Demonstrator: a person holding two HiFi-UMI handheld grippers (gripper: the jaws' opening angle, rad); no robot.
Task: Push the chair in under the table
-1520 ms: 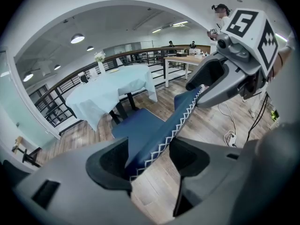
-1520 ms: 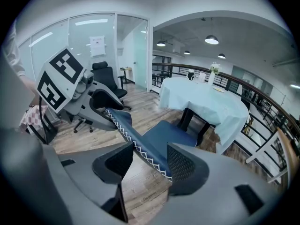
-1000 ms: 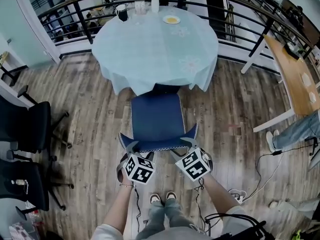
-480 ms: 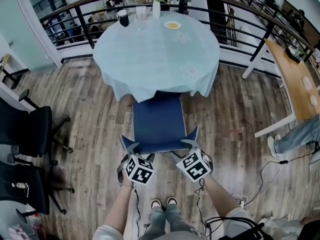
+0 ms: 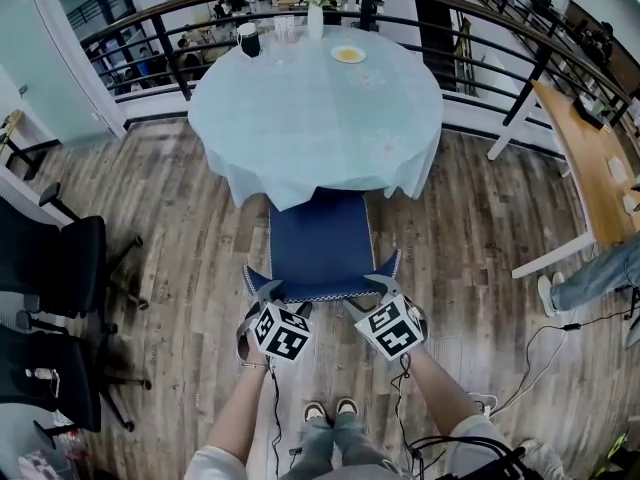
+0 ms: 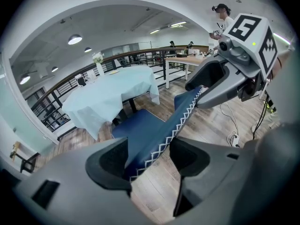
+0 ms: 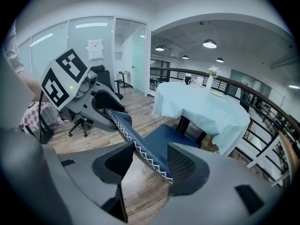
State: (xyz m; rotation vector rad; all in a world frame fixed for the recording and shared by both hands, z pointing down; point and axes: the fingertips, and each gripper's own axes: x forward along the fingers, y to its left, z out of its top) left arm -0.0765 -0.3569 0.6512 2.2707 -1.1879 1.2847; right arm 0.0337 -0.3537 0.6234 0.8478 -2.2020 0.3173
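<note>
Over at the left edge of the wood-plank floor (image 5: 180,238), two black swivel office chairs (image 5: 60,258) can be seen, well apart from everything else. Next along, the left hand-held gripper (image 5: 264,290) is clamped on the left end of the backrest of the blue upholstered chair with white zigzag stitching (image 5: 320,248). In the left gripper view the padded top edge is pinched between the two jaws, which are kept fairly wide by its thickness. The chair is parked at the near edge of the round bench draped in a pale blue cloth (image 5: 315,118). Only the front of the seat is tucked under the cloth's hem, and most of the seat is left out on the floor. Along the bench's far edge a dark cup (image 5: 248,40), a white vase of flowers (image 5: 316,16) and a small plate (image 5: 347,55) are lined up. The right hand-held gripper (image 5: 382,284) is closed the same way on the backrest's right end. Far right, a light wooden desk (image 5: 590,168) gets cut off by the frame.
</note>
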